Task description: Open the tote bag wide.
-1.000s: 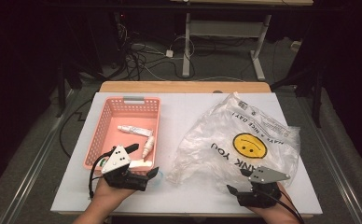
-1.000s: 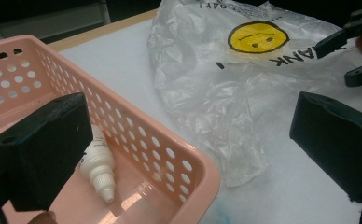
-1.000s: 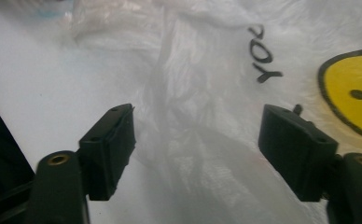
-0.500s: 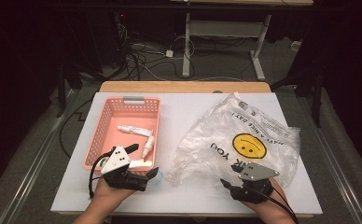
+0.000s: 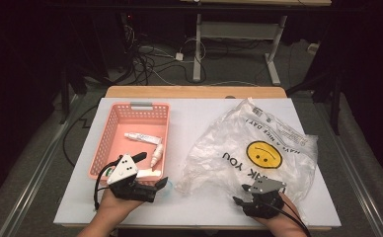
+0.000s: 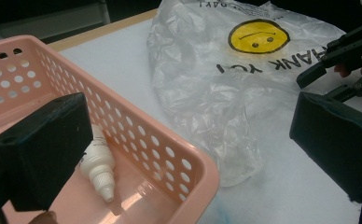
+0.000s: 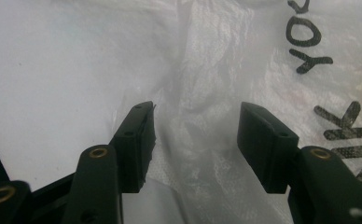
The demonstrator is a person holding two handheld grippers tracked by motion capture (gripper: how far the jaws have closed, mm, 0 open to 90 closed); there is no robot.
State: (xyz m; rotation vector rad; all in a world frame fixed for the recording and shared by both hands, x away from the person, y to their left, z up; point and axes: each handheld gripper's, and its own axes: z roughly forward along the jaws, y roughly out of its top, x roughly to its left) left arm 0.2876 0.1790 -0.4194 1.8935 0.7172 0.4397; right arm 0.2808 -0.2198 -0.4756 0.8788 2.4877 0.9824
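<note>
A crumpled clear plastic bag [image 5: 258, 148] with a yellow face and black lettering lies on the right of the white table. My right gripper [image 5: 240, 195] is at the bag's near edge and points left. In the right gripper view its jaws [image 7: 195, 135] straddle a raised fold of the bag [image 7: 202, 70]. They have just been closing, and the pads stand apart from the film. My left gripper [image 5: 152, 169] is wide open across the near right corner of the pink basket [image 5: 130, 111]. One jaw is inside the basket, near a small white bottle [image 6: 97, 165].
The basket also holds a white tube [image 5: 140, 137] beside the bottle [image 5: 156, 155]. A wooden strip [image 5: 194, 92] runs along the table's far edge. Beyond it are cables and desk legs on a dark floor. Bare table shows between basket and bag.
My right gripper has shifted left and down onto the bag's near edge, and its jaws stand narrower than before. The left gripper has kept still.
</note>
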